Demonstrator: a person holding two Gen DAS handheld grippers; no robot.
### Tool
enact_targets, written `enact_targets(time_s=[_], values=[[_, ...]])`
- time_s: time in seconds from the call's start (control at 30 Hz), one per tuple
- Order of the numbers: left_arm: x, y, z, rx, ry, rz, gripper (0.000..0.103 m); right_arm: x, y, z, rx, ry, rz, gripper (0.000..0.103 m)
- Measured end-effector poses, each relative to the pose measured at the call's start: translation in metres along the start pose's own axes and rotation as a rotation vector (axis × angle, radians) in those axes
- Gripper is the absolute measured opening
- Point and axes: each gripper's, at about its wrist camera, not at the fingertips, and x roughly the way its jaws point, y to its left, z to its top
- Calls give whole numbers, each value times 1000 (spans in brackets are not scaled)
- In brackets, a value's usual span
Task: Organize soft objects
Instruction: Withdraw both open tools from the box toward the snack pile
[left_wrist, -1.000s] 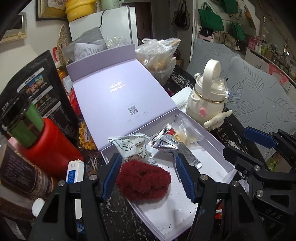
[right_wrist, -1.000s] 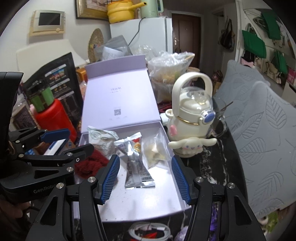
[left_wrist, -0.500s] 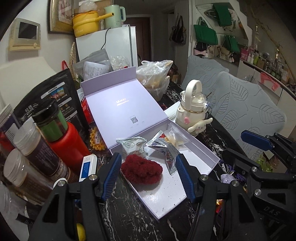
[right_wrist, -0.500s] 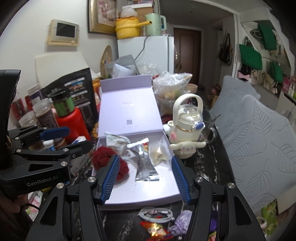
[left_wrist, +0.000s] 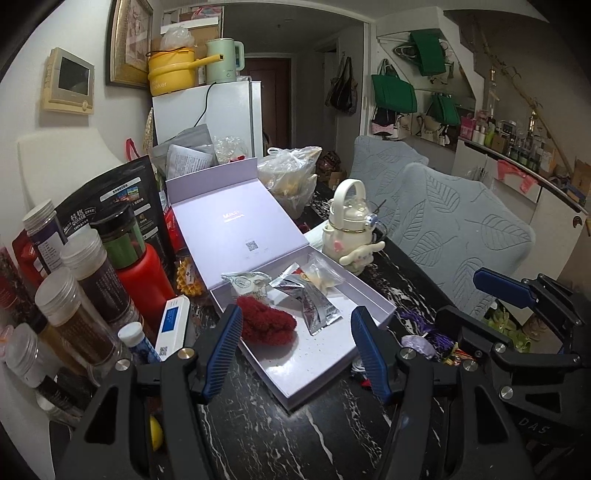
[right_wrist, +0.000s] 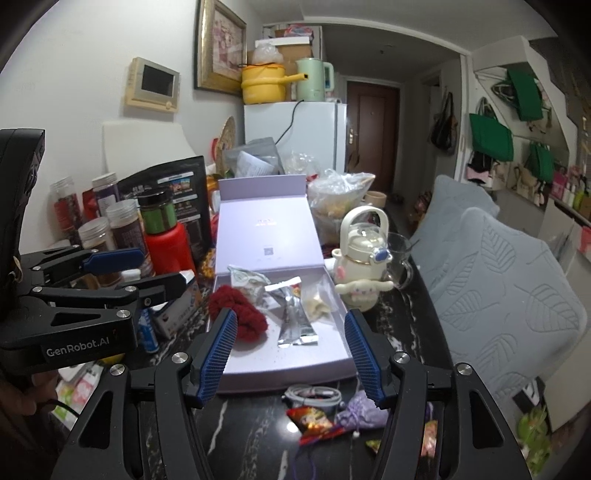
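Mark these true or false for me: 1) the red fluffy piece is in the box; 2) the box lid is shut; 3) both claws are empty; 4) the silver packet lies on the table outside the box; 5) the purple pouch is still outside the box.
1) True: the red fluffy piece lies at the left edge of the box, partly over its rim.
2) False: the lid stands open behind the tray.
3) True: the left claw and right claw are open, nothing between the pads.
4) False: the silver packet lies inside the box.
5) True: the purple pouch lies on the table in front of it.
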Motion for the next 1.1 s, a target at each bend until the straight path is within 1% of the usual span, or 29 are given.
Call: enact_targets(time_s=[0.17,0.23,0.37,0.57,0.83,1.1], values=[[-15,-8,-11,2,-9,-22,60,-21,3,-11,2,-16,-16,62],[-19,-10,-15,2,-11,-31,60,-28,4,-15,2,-22,-25,65],[-26,-16,-23,8,-13,-47,60,-41,4,-25,6,-27,-31,65],[-33,-27,-38,32,-10,-63,60,-58,1,-40,22,-30,-48,71],[-29,-41,-57,58,8,-104,61,-68,-8,-67,68,0,-89,73],[-18,-58,-76,84,17,-159,61,-70,-19,-93,97,31,-102,73]])
